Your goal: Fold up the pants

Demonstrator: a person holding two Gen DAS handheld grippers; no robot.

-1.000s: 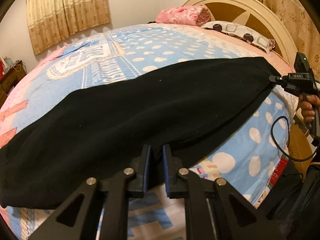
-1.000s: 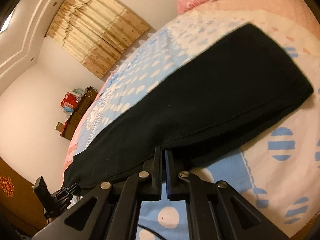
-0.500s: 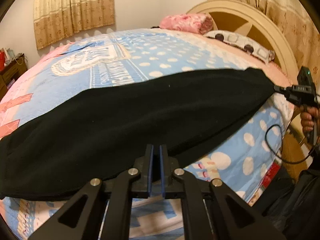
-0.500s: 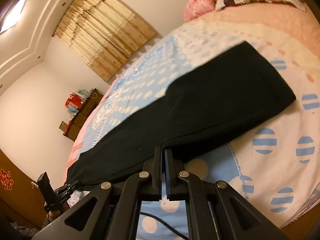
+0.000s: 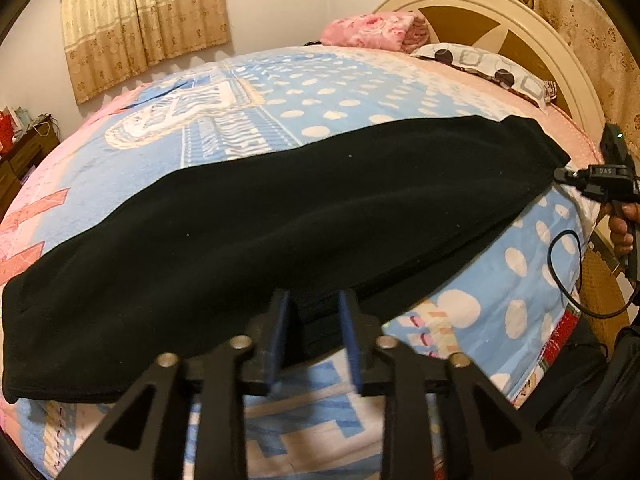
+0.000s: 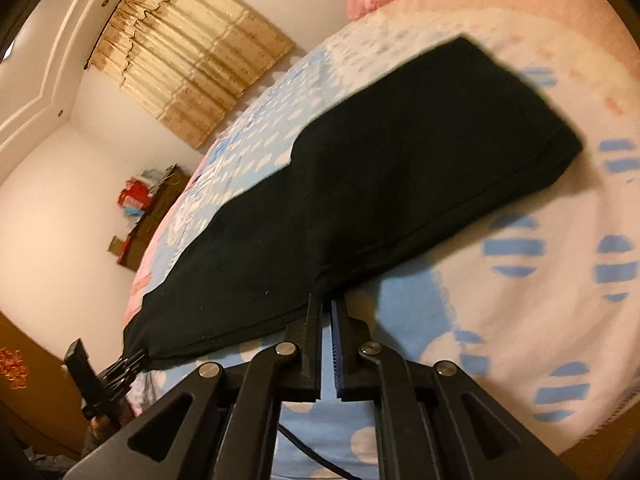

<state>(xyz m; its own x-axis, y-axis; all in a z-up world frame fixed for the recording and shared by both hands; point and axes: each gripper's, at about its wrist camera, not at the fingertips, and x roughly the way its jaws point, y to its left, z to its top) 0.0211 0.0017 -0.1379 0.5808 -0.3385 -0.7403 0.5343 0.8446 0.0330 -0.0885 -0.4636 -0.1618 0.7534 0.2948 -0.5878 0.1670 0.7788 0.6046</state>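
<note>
Black pants [image 5: 280,216] lie stretched in a long band across the patterned bed cover [image 5: 320,104]. My left gripper [image 5: 314,304] is at their near edge. Its jaws are opening, and a fold of black cloth sits loose between the blue pads [image 5: 280,320]. In the right wrist view the pants [image 6: 380,184] run away from my right gripper [image 6: 327,302]. It is shut on their near corner, with only a thin slit between its pads as they begin to part. Each gripper shows in the other's view: the right gripper [image 5: 562,175] at the far corner, the left gripper [image 6: 130,362] at the far end.
A pink folded blanket [image 5: 372,32] and a spotted pillow [image 5: 488,68] lie by the cream headboard [image 5: 520,12]. Curtains [image 5: 144,28] hang behind the bed, and a dark cabinet [image 6: 156,208] with clutter stands by the wall. A hand [image 5: 622,228] and a black cable [image 5: 560,272] are at the bed's right side.
My left gripper's jaws have parted from shut, leaving the pants' edge loose between them. My right gripper still holds the corner, and a thin slit has appeared between its pads.
</note>
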